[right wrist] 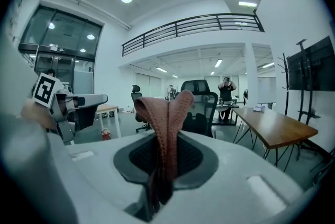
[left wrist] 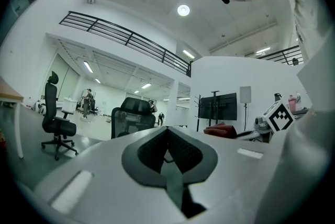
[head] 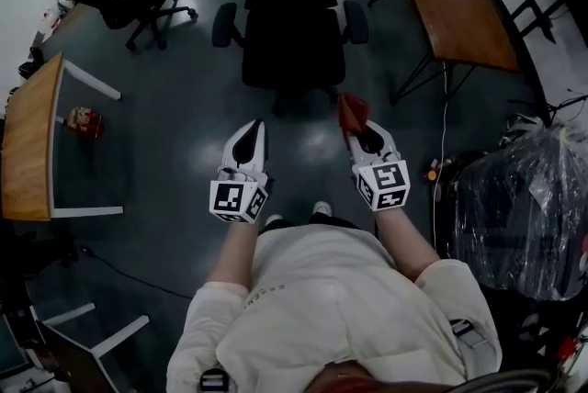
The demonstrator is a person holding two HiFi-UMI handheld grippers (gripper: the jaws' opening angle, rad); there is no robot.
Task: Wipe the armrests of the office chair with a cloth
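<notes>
cloth lengthwise in right tool, toward chair

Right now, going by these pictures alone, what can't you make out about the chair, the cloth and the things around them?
- Armrests of the office chair: head view, too dark and small to judge dirt.
- Cloth: right gripper view, its lower end vanishes between the shut jaws of the right gripper; full size unknown.
- Items on the wooden desk: head view, too small to name.
- Load under the plastic sheet: head view, blurred by the plastic.
</notes>
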